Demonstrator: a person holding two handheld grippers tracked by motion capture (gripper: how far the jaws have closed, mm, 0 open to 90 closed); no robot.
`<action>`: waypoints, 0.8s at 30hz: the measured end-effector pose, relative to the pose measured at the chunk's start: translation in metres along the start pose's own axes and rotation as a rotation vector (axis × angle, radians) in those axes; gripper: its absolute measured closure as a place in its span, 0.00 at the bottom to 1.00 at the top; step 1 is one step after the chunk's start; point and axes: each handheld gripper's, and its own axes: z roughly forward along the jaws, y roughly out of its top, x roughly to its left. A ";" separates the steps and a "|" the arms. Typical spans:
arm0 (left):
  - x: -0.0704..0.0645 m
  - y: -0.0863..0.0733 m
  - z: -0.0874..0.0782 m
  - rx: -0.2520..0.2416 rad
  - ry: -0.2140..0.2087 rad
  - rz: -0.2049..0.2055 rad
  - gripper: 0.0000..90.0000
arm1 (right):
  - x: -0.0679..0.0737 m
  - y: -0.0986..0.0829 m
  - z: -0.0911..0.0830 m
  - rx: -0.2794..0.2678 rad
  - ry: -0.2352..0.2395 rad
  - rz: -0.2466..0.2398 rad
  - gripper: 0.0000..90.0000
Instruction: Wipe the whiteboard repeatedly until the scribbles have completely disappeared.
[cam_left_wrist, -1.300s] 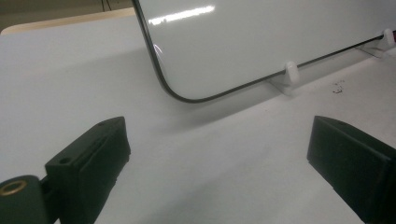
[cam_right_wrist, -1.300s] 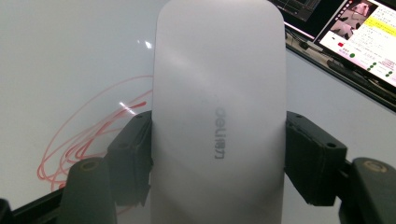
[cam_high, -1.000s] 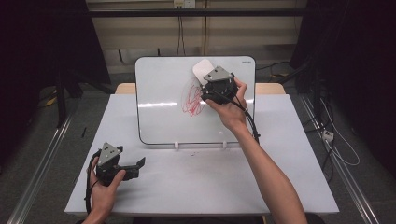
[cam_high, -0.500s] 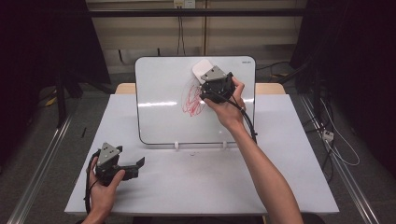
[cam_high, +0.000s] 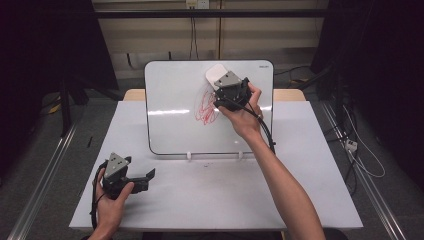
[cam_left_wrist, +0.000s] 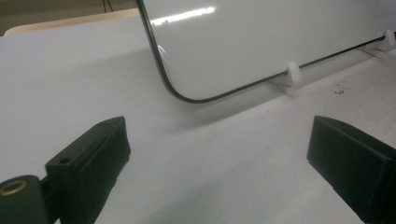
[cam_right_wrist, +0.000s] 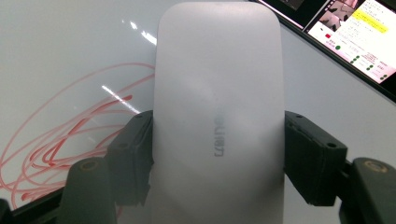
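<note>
A whiteboard (cam_high: 175, 125) stands propped on small white feet at the middle of the table, with red scribbles (cam_high: 206, 106) near its centre. My right gripper (cam_high: 220, 82) is shut on a white eraser (cam_high: 215, 75) and holds it against the board's upper part, just above the scribbles. In the right gripper view the eraser (cam_right_wrist: 219, 107) sits clamped between both jaws, with the red scribbles (cam_right_wrist: 70, 135) to its left. My left gripper (cam_high: 142, 179) rests open on the table at the front left, its jaws wide apart, facing the whiteboard's lower corner (cam_left_wrist: 187, 88).
The white table (cam_high: 300, 190) has bare room in front of the board and to the right. A white board foot (cam_left_wrist: 293, 74) stands ahead of the left gripper. Cables (cam_high: 365, 160) lie on the floor to the right of the table.
The right gripper with the eraser has shifted slightly up and left along the board. The left gripper has stayed still.
</note>
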 end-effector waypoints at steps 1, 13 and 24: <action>0.000 0.000 0.000 -0.001 0.000 0.000 0.06 | 0.000 0.000 0.000 0.000 -0.001 -0.006 0.35; -0.001 0.000 0.000 0.003 -0.003 0.009 0.06 | 0.015 -0.004 0.000 0.003 0.014 -0.056 0.35; -0.001 0.000 0.000 0.002 -0.001 0.005 0.06 | 0.031 -0.007 -0.001 0.007 0.036 -0.097 0.35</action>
